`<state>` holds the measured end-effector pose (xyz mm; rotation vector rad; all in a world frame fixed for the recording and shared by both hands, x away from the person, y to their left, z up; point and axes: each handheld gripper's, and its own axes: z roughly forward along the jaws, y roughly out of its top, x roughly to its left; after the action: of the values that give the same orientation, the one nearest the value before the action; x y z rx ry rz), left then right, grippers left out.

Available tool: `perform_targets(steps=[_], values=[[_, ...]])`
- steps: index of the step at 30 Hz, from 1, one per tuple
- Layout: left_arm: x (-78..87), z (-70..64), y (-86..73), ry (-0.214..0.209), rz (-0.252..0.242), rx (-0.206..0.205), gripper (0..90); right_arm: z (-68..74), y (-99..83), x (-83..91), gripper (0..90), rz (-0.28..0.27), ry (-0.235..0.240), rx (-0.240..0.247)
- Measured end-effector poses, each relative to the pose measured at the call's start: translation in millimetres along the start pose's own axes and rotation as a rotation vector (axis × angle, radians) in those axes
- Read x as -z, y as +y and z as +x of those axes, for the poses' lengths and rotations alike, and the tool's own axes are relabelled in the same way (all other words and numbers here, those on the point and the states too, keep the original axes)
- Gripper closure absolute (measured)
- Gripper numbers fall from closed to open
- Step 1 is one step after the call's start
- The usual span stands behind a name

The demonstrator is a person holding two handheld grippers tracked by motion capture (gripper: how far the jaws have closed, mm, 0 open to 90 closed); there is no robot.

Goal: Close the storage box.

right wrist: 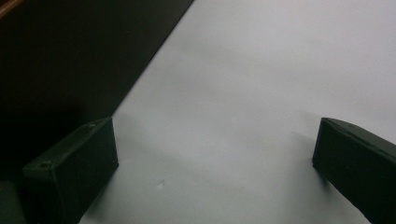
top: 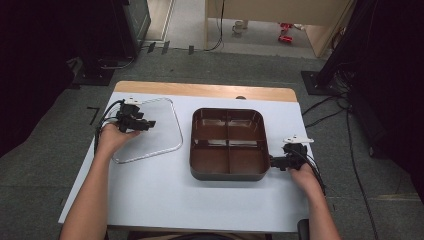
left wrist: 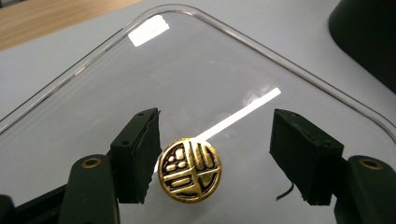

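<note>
A clear lid (top: pixel 161 131) with rounded corners lies flat on the left half of the table. At its middle sits a round gold-and-black knob (left wrist: pixel 189 169). My left gripper (top: pixel 149 123) hovers over the lid, open, and the knob lies between its jaws, nearer the left jaw (left wrist: pixel 215 154). A dark brown tray (top: pixel 227 175) with four empty compartments stands at the table's middle. My right gripper (top: pixel 273 163) rests beside the tray's near right corner, open, with bare table between its jaws (right wrist: pixel 215 158). The tray's dark wall (right wrist: pixel 70 60) rises just past its left jaw.
The white table (top: pixel 200 200) has bare room in front of the tray. A wooden strip (top: pixel 200 90) runs along its far edge. The tray's corner (left wrist: pixel 369 37) lies right of the lid. Cables (top: pixel 325 107) and black stands (top: pixel 95 75) sit on the floor around.
</note>
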<state>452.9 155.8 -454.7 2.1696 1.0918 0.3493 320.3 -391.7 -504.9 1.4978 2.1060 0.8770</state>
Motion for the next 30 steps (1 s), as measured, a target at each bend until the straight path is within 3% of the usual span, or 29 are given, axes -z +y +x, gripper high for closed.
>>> perform_targets(steps=[6,8,10,12,14,15,23,30], values=[[-11.2,2.9,-8.1,0.02,0.062,-0.019,36.5,0.0,0.0,0.0,0.0,0.0,0.0,0.0],[-12.8,2.7,-12.0,0.031,0.05,-0.037,38.2,0.0,0.0,0.0,0.0,0.0,0.0,0.0],[-11.5,3.3,-15.1,0.038,0.024,-0.035,46.9,0.0,0.0,0.0,0.0,-0.001,0.0,0.001],[-11.0,3.6,-16.4,0.044,0.017,-0.028,48.9,0.0,0.0,0.0,0.0,-0.001,0.0,0.001],[-10.1,4.3,-17.5,0.062,0.009,-0.027,58.5,0.0,0.0,0.0,0.0,0.0,0.0,0.0],[-9.9,5.2,-17.8,0.059,0.005,-0.013,58.5,0.0,0.0,0.0,0.0,-0.001,0.0,0.001],[-9.0,3.8,-14.9,0.074,0.016,-0.027,59.6,-0.1,0.1,0.0,0.0,0.0,0.0,0.001],[1.1,3.1,-8.7,0.071,-0.017,-0.012,59.7,-0.1,0.0,-0.1,0.0,0.0,0.001,0.0]])
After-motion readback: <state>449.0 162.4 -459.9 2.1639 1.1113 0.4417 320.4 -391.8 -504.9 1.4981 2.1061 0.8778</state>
